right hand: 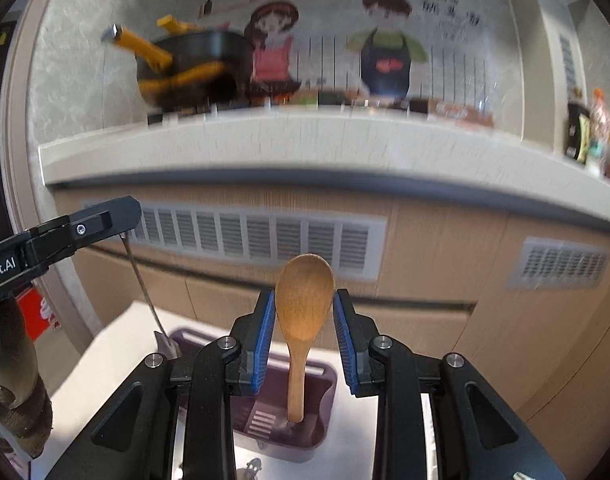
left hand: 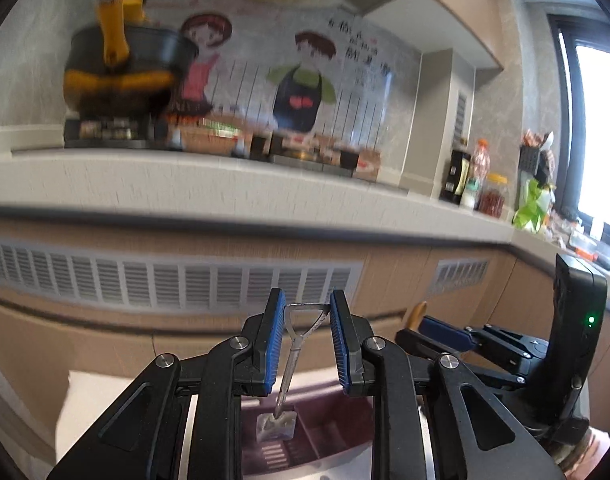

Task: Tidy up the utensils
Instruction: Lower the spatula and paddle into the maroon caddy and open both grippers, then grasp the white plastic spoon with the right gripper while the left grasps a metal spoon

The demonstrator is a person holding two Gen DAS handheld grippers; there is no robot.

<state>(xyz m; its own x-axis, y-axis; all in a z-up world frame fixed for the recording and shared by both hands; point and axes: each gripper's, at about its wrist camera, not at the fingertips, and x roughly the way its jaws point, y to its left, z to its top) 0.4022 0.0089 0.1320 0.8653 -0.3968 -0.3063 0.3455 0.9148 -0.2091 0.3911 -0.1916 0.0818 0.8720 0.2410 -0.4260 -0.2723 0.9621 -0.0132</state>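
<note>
In the left wrist view my left gripper (left hand: 307, 312) is shut on the triangular handle of a small metal spatula (left hand: 289, 360); its blade hangs down into a dark purple utensil holder (left hand: 325, 436). In the right wrist view my right gripper (right hand: 303, 308) is shut on the bowl of a wooden spoon (right hand: 303, 312), whose handle end stands inside the purple holder (right hand: 317, 400). The left gripper (right hand: 123, 216) with the spatula (right hand: 145, 292) shows at the left there. The right gripper (left hand: 425, 326) shows at the right of the left wrist view.
The holder stands on a white table (right hand: 105, 368). Beyond is a kitchen counter (left hand: 225, 184) with a black and yellow pot (left hand: 125, 68), bottles and jars (left hand: 481, 184) at its right end, and cabinets with vent grilles (right hand: 257, 236) below. Small metal objects (right hand: 253, 466) lie near the front edge.
</note>
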